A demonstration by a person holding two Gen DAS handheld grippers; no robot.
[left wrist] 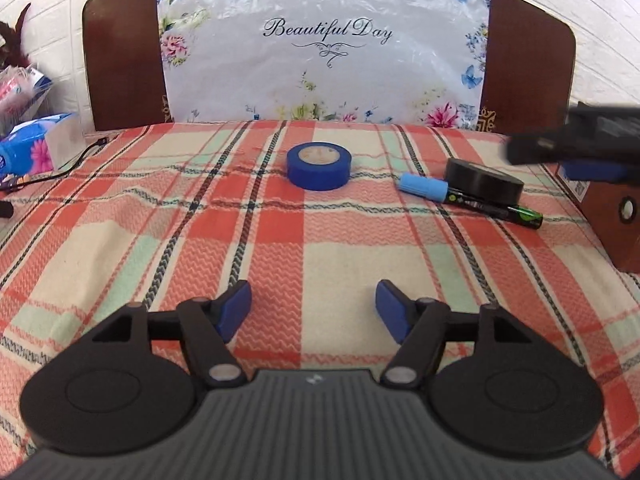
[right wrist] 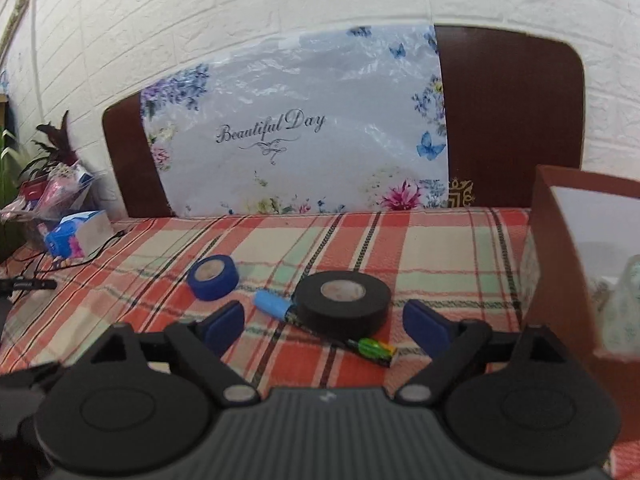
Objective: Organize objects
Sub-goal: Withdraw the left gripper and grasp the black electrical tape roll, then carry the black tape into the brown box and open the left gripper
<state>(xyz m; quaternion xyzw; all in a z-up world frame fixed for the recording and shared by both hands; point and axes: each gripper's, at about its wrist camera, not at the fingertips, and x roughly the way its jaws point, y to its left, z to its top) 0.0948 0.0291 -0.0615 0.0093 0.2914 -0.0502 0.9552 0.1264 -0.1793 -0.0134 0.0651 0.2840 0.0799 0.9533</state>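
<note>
A floral sheet reading "Beautiful Day" leaned against the headboard behind the plaid blanket. On the blanket lay a black tape roll touching a marker, with a blue tape roll apart. Both the left gripper and the right gripper stood released, holding nothing.

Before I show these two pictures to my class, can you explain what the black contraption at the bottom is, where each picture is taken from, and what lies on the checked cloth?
A person holds a two-fingered grasping tool in each hand, with a camera on each looking along its blue-padded fingers. One picture comes from the left tool, the other from the right tool. Both are open and hold nothing. On the red checked cloth lie a blue tape roll, a black tape roll and a black marker with a light blue cap, which touches the black roll. A brown cardboard box stands at the right.
</note>
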